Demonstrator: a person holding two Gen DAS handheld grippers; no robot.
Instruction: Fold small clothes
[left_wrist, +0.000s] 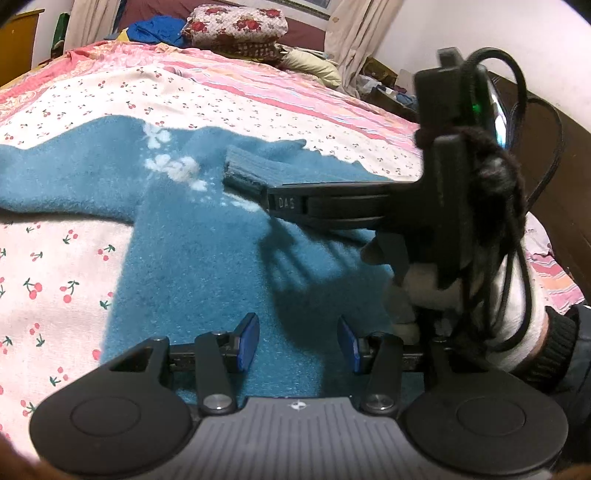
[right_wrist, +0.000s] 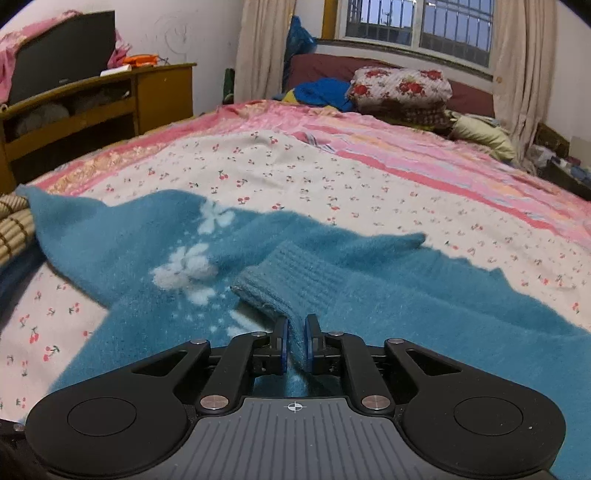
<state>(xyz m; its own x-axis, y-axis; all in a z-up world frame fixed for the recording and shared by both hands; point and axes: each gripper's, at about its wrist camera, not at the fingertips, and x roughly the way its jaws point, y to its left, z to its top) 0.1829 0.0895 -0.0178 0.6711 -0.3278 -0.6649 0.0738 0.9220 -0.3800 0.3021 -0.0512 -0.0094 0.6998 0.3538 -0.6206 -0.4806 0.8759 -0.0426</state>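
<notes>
Right gripper (right_wrist: 296, 341) clamped on sweater (right_wrist: 369, 302) cuff (right_wrist: 291, 284). Left gripper (left_wrist: 298, 341) apart, above sweater. Sweater lies flat on bed (right_wrist: 332, 177).

Fuzzy knit sweater (right_wrist: 388, 302); ribbed cuff (right_wrist: 291, 284); matt cotton bedsheet (right_wrist: 369, 192).

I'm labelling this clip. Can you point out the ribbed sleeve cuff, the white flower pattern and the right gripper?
Ribbed cuff of the teal fuzzy sweater (right_wrist: 291, 280): right wrist view, middle of the ribbing.
White flower pattern (right_wrist: 184, 269): right wrist view, the larger flower's centre.
Right gripper (right_wrist: 295, 341): right wrist view, between its fingertips, shut on the cuff.
</notes>
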